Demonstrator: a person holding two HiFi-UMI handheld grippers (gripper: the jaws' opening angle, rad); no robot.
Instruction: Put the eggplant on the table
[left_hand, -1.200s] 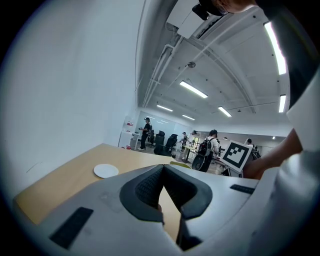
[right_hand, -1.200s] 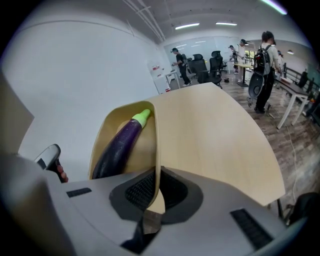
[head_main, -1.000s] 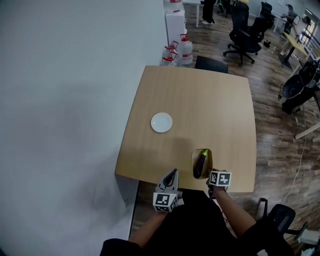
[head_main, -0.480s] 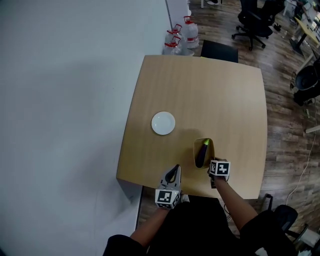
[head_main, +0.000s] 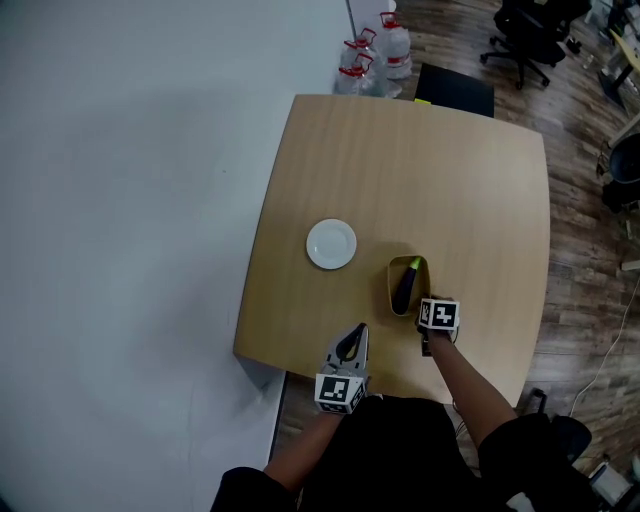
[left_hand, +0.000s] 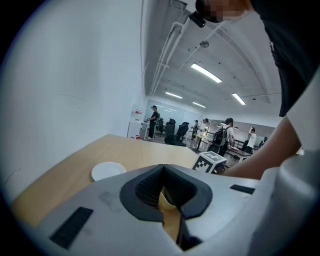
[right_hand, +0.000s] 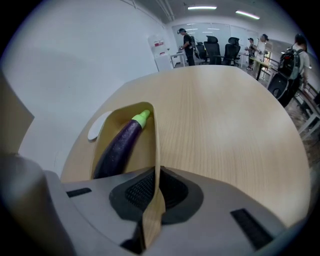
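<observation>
Steeply downward, right gripper (right_hand: 156, 194) — fingers (right_hand: 176, 192) on bowl (right_hand: 156, 142) rim

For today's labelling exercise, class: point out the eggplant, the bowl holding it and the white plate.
eggplant (right_hand: 119, 146): right gripper view, middle of its purple body.
bowl (right_hand: 143, 150): right gripper view, inner wall beside the eggplant.
white plate (head_main: 331, 244): head view, its centre.
</observation>
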